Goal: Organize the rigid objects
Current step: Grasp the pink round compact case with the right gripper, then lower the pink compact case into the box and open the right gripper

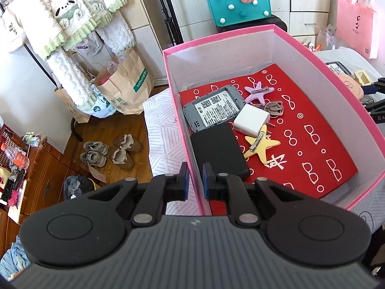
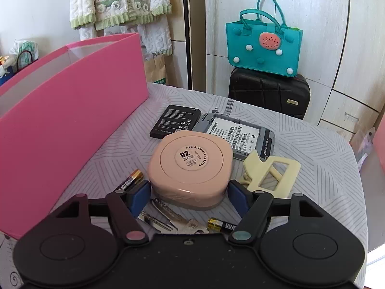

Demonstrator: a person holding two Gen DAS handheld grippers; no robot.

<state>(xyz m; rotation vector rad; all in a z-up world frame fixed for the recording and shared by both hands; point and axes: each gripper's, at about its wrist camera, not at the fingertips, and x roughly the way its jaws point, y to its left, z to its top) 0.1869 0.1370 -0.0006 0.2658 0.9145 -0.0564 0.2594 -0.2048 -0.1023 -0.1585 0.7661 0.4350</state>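
Observation:
My left gripper [image 1: 195, 180] is shut on the near left wall of the pink box [image 1: 240, 48]. On the box's red floor lie a grey device [image 1: 211, 108], a flat black case [image 1: 219, 154], a white charger [image 1: 251, 120], a purple star clip [image 1: 258, 91] and a yellow star clip [image 1: 261, 148]. My right gripper [image 2: 189, 195] is open, its blue pads [image 2: 142, 192] on either side of a pink round compact [image 2: 190, 163] on the bedspread. Around it lie a black battery [image 2: 175, 121], a grey device [image 2: 240, 134], a cream hair clip [image 2: 272, 173], two AA batteries [image 2: 131, 180] and keys [image 2: 168, 214].
The pink box [image 2: 72, 120] stands just left of the right gripper. A teal bag [image 2: 264, 48] sits on a black suitcase [image 2: 267, 94] beyond the bed's far edge. Shoes [image 1: 108, 151] and paper bags [image 1: 125, 84] are on the wooden floor to the left.

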